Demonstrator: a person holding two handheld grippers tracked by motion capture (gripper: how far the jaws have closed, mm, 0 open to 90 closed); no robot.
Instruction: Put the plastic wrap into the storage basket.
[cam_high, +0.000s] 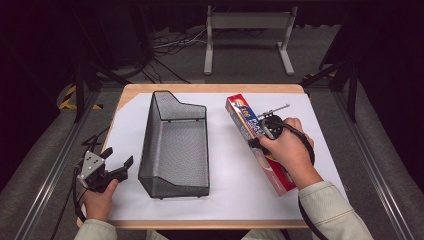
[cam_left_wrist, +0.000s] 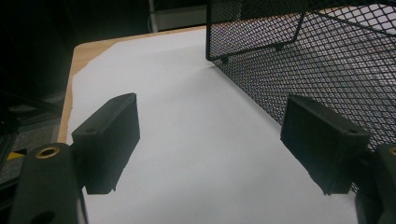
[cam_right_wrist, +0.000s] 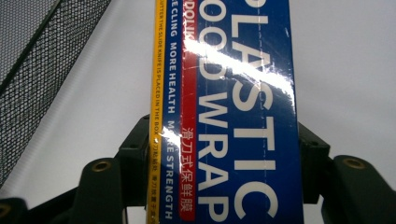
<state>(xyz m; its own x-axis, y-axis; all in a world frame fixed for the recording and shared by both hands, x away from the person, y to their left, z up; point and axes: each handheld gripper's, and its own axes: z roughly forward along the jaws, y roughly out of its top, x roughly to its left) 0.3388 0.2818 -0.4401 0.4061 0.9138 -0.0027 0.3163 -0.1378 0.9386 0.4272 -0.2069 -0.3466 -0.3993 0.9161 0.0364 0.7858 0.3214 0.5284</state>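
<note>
High view, right side: We see the right gripper (cam_high: 268, 131) clamped across a long plastic wrap box (cam_high: 245, 120), which lies slantwise on the white sheet (cam_high: 225, 165) to the right of the black mesh basket (cam_high: 175, 145) and apart from it.
High view, left side: The left gripper (cam_high: 118, 161) rests at the table's near left corner, just beside the basket's outer wall, its jaws spread with nothing between them.
High view, basket: The mesh basket stands between the two grippers, and we can see nothing inside it.
Left gripper view: Here the left gripper (cam_left_wrist: 209, 140) looks over bare white sheet (cam_left_wrist: 187, 140), its two black jaws wide apart; the mesh basket (cam_left_wrist: 327, 60) rises close at the right, by one jaw.
Right gripper view: The plastic wrap box (cam_right_wrist: 229, 121) runs up the middle, blue face with white lettering toward us, and both jaws of the right gripper (cam_right_wrist: 224, 158) press against its long sides; a corner of the mesh basket (cam_right_wrist: 37, 70) shows at far left.
Progress, as we judge it: The grasp is made, so the pick-up is in hand; carrying the box across and setting it in the basket looks to be what remains.
Left to do: The box is not yet over the basket, and the left gripper has taken no part.
</note>
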